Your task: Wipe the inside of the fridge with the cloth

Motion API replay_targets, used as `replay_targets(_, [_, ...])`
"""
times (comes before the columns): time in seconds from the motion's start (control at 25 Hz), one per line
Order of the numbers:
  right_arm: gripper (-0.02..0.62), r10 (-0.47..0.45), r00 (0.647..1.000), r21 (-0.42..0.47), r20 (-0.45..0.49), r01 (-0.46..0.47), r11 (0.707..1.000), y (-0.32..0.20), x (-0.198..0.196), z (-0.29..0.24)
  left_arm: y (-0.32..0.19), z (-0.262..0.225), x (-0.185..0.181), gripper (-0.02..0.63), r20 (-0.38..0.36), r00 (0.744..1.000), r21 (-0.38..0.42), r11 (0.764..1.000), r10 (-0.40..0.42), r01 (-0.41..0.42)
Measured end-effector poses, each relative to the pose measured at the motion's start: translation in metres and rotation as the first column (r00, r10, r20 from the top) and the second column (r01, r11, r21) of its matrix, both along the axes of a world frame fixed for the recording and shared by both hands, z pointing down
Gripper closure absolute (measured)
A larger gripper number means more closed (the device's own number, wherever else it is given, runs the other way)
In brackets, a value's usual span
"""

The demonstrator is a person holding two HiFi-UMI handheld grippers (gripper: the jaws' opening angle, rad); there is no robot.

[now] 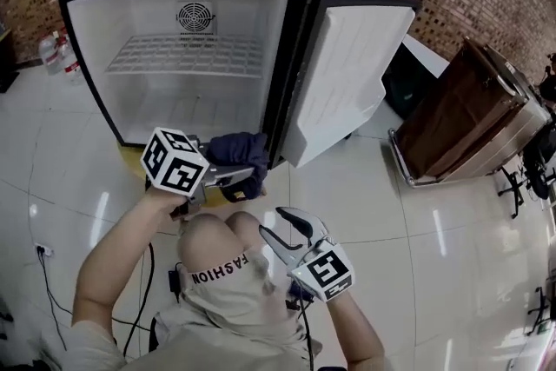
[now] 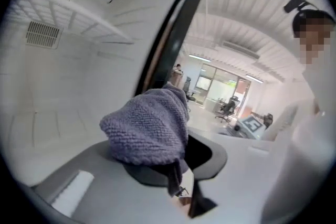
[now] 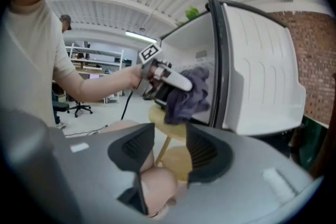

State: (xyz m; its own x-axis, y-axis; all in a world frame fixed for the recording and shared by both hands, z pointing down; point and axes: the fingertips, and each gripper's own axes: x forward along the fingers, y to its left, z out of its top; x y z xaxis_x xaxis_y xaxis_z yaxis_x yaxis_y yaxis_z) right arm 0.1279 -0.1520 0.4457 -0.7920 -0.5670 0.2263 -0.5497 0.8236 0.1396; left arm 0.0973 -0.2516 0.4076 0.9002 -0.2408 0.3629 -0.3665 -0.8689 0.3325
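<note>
The left gripper (image 1: 228, 176) is squeezed shut on the dark cloth (image 1: 240, 150) and holds it at the front of the open fridge (image 1: 104, 39), ready to rub the white walls inside, while the right gripper (image 1: 282, 230) hangs by the knee (image 1: 208, 232), jaws apart and empty.

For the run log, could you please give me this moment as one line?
left gripper: shut on cloth at fridge opening | right gripper: open, empty | fridge door: open
</note>
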Motion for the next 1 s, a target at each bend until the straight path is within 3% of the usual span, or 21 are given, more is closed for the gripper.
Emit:
replay_targets(0.04, [0.377,-0.042,0.999,0.074,0.019,0.040,0.996,0.004,-0.006,-0.025,0.021,-0.008,0.000,0.538,-0.024,0.999,0.010,0.999,0.033,-0.033])
replay_targets(0.08, [0.277,-0.077,0.997,0.150,0.009,0.075,0.986,0.008,-0.011,-0.047,0.038,-0.014,0.000,0.538,-0.033,0.998,0.019,0.998,0.061,-0.060])
replay_targets(0.12, [0.192,-0.092,0.995,0.219,-0.032,0.097,0.971,0.013,-0.015,-0.063,0.053,-0.016,0.002,0.537,-0.037,0.995,0.020,0.996,0.090,-0.089])
replay_targets(0.16, [0.159,-0.087,0.992,0.285,-0.090,0.109,0.952,0.017,-0.019,-0.073,0.066,-0.017,0.005,0.537,-0.044,0.991,0.013,0.992,0.123,-0.122])
replay_targets(0.24, [0.153,-0.064,0.975,0.424,-0.213,0.151,0.893,0.024,-0.027,-0.082,0.091,-0.017,0.011,0.535,-0.063,0.978,-0.019,0.979,0.199,-0.201])
replay_targets(0.32, [0.153,-0.078,0.940,0.502,-0.333,0.247,0.829,0.030,-0.038,-0.078,0.111,-0.015,0.017,0.532,-0.071,0.959,-0.052,0.959,0.275,-0.279])
replay_targets(0.44, [0.160,-0.137,0.885,0.516,-0.445,0.378,0.769,0.039,-0.047,-0.066,0.131,-0.007,0.021,0.531,-0.036,0.928,-0.098,0.922,0.372,-0.373])
replay_targets(0.48, [0.220,-0.152,0.870,0.516,-0.469,0.410,0.752,0.043,-0.048,-0.063,0.137,-0.003,0.023,0.529,-0.025,0.916,-0.115,0.909,0.401,-0.401])
replay_targets(0.52, [0.241,-0.168,0.856,0.510,-0.489,0.437,0.741,0.047,-0.049,-0.060,0.142,0.000,0.024,0.529,-0.019,0.905,-0.131,0.896,0.425,-0.423])
replay_targets(0.72, [0.311,-0.158,0.823,0.492,-0.546,0.467,0.735,0.052,-0.045,-0.050,0.147,0.006,0.030,0.536,-0.019,0.893,-0.170,0.879,0.449,-0.446])
replay_targets(0.84, [0.356,-0.114,0.838,0.522,-0.534,0.433,0.735,0.051,-0.040,-0.054,0.143,0.000,0.032,0.535,-0.078,0.900,-0.184,0.881,0.429,-0.436])
replay_targets(1.0, [0.411,-0.085,0.872,0.556,-0.483,0.380,0.739,0.051,-0.035,-0.062,0.133,-0.010,0.033,0.481,-0.179,0.916,-0.183,0.902,0.360,-0.391])
